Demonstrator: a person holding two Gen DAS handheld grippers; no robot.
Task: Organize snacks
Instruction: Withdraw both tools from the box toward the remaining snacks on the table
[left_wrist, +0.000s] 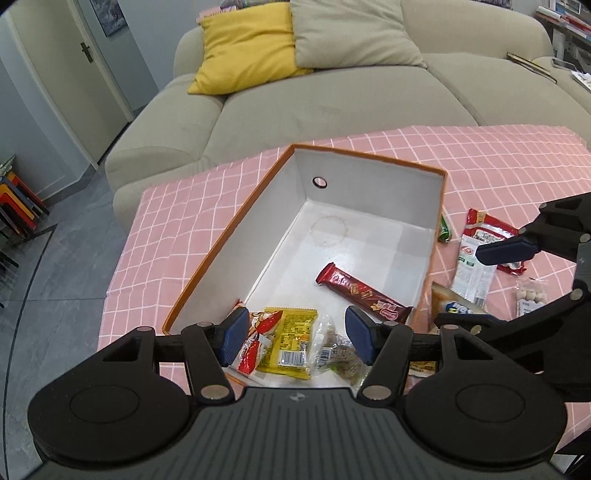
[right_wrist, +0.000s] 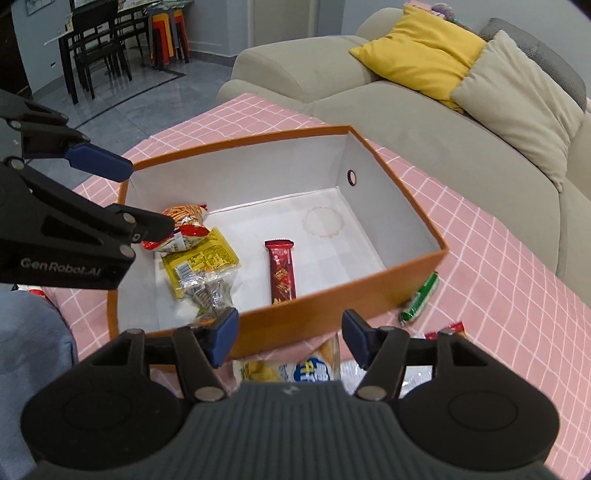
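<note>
We are holding both grippers, left gripper and right gripper, jaws wide and empty, above the orange box. Its wall is hiding loose snacks beneath our right jaws; a red bar is lying inside.

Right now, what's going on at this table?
A person with two handheld grippers is sorting snacks into an orange cardboard box with a white inside. A dark red wafer bar, a yellow packet and a few other packs already lie in it. The left gripper and right gripper are both open and empty. A green wrapped stick and more packets wait on the pink checked tablecloth.
</note>
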